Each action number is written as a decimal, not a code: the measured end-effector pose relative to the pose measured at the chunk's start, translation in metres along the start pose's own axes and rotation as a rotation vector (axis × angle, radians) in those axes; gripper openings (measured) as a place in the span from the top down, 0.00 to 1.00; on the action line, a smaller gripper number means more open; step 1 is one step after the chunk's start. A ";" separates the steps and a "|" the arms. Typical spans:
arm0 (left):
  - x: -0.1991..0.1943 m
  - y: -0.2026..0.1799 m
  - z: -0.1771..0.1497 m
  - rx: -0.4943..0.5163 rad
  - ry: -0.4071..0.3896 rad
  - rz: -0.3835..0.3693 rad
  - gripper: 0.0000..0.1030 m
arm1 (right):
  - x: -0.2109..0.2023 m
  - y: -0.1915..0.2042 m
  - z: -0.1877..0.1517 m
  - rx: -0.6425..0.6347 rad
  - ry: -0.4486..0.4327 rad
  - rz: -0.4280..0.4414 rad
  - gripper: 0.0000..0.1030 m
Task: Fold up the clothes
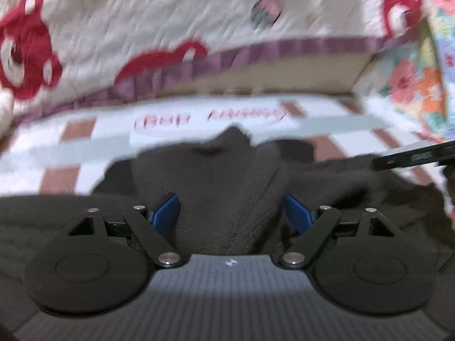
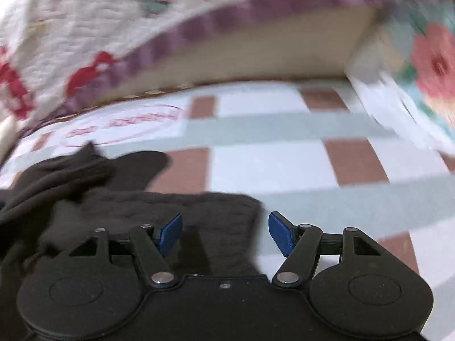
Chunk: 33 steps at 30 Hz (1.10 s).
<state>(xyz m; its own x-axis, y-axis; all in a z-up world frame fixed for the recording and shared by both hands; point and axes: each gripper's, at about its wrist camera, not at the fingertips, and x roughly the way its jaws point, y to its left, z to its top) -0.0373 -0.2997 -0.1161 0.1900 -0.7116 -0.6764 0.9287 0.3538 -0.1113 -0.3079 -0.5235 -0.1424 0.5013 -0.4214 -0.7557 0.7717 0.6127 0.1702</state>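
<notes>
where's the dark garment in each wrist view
Left wrist: the dark garment fills the middle and lower picture, running under and between the open fingers.
Right wrist: it lies at lower left, its edge ending between the fingers.
Shared landmark: the pink oval print on the checked sheet, just beyond the garment.

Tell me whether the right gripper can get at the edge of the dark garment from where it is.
Probably yes. The right gripper is open with nothing between its fingers, and the edge of the dark garment lies flat on the checked sheet right in front, nothing covering it.
</notes>
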 end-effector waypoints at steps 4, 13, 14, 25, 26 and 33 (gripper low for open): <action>-0.005 0.024 0.000 -0.095 -0.024 -0.059 0.86 | 0.007 0.012 -0.016 -0.039 0.034 0.061 0.30; -0.057 0.144 -0.045 -0.717 -0.112 0.127 0.77 | 0.028 0.028 -0.005 -0.114 0.002 0.034 0.29; -0.054 0.149 -0.052 -0.724 -0.084 0.150 0.76 | 0.028 0.029 -0.006 -0.118 0.002 0.031 0.28; -0.042 0.173 -0.056 -0.703 -0.074 0.162 0.40 | 0.037 0.030 -0.004 -0.095 -0.022 -0.019 0.11; -0.036 0.175 -0.055 -0.684 -0.069 0.172 0.40 | 0.037 0.031 -0.004 -0.105 -0.026 -0.009 0.14; -0.017 0.167 -0.027 -0.453 -0.087 0.143 0.84 | 0.010 0.065 0.004 -0.290 -0.130 -0.083 0.85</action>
<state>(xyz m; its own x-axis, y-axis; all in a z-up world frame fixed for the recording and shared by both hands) 0.1060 -0.2124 -0.1425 0.3497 -0.6774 -0.6471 0.6626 0.6672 -0.3403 -0.2514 -0.4902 -0.1364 0.5014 -0.5481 -0.6695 0.6779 0.7297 -0.0898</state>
